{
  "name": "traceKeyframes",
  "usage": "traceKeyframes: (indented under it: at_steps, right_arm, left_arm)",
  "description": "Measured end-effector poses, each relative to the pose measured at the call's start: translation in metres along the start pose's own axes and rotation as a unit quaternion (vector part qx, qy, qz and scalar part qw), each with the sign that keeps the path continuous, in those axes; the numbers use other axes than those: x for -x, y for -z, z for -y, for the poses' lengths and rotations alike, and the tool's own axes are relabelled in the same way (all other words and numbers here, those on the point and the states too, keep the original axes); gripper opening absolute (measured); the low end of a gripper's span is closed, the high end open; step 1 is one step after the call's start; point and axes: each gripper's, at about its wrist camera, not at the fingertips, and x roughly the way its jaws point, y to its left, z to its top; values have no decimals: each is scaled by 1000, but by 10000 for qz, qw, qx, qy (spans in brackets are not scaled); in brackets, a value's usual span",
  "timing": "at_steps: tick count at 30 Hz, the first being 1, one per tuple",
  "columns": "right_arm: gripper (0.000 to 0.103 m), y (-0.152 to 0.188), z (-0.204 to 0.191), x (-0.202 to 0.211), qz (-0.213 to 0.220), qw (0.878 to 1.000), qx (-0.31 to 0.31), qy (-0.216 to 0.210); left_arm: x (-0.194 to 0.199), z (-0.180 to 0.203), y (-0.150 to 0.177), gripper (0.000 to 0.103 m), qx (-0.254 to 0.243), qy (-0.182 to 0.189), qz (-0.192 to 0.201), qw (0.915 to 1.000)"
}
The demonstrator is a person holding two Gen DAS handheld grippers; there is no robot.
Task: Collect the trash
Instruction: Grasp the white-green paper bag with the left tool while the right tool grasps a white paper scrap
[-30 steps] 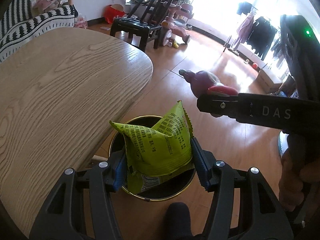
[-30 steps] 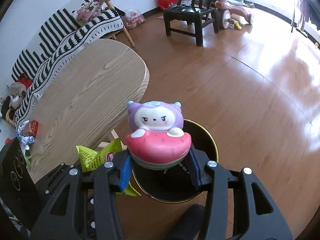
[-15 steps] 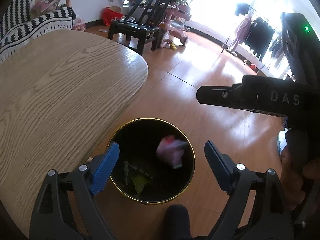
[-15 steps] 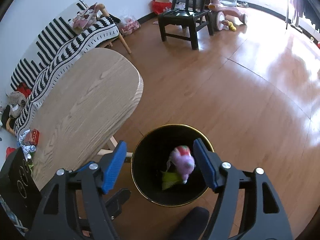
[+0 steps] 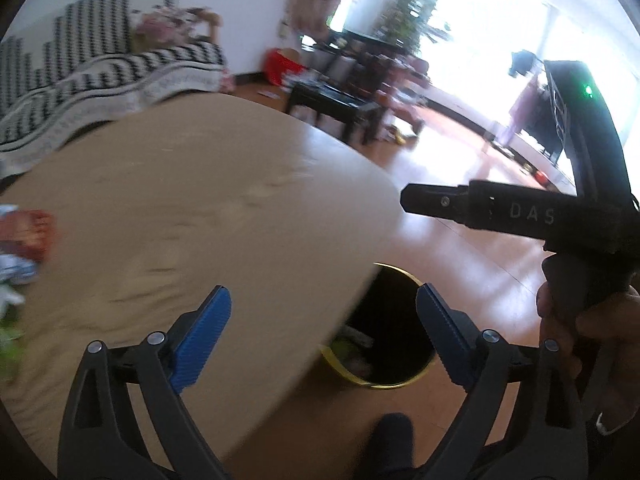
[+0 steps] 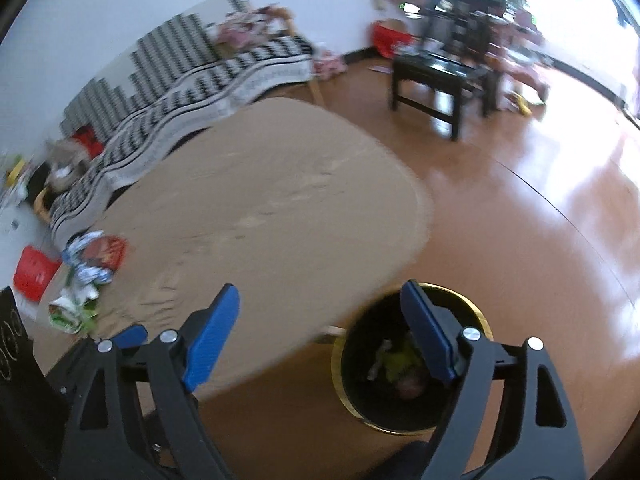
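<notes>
A black bin with a gold rim (image 6: 472, 416) stands on the floor beside the wooden table (image 6: 260, 216). The green snack bag (image 6: 400, 362) and the pink toy (image 6: 410, 386) lie inside it. My right gripper (image 6: 320, 330) is open and empty above the table edge and the bin. My left gripper (image 5: 324, 332) is open and empty over the table (image 5: 180, 220), with the bin (image 5: 384, 384) partly hidden under the edge. A red wrapper (image 6: 106, 252) and crumpled packets (image 6: 74, 308) lie at the table's left end. Both views are blurred.
A striped sofa (image 6: 192, 68) stands behind the table. A black chair (image 6: 440, 76) and a toy trike stand at the back on the wooden floor (image 6: 540, 220). The right gripper's body (image 5: 520, 212) shows in the left wrist view.
One second ago each gripper held its item over the bin; both opened and the bag and toy fell in. Both grippers have since swung left towards the table.
</notes>
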Motion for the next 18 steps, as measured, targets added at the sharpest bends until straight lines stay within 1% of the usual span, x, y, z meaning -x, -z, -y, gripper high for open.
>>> traceKeyframes:
  at_steps: [5,8,9,12,13,16,18]
  right_arm:
    - [80,-5,-93,-22,-132,9965,623,-537]
    - [80,-6,-141,-36,-252,9920,912,-833]
    - [80,-5,-160,-43,-295,9898,1019,-949]
    - [80,-1,-196,-54,-389,9848,1222,-1169]
    - [80,0,-211,-60,-428,9827,1288,-1258]
    - [80,5,-250,-77,-582,9763,1421,-1526]
    - [80,8,-268,-86,-675,9728,1461,-1664]
  left_arm:
    - [48,-68,9,91,360,-621,198,9972]
    - [77,-111,19,91,613,-1010,314,9925]
    - [86,-125,23,91,696,-1154,357,9902]
    - [110,-160,33,91,900,-1509,454,9834]
    - [120,-175,38,91,1006,-1647,489,9800]
    - [139,-213,53,91,1332,-1937,537,9705]
    - [149,-235,63,91,1499,-2062,535,9655]
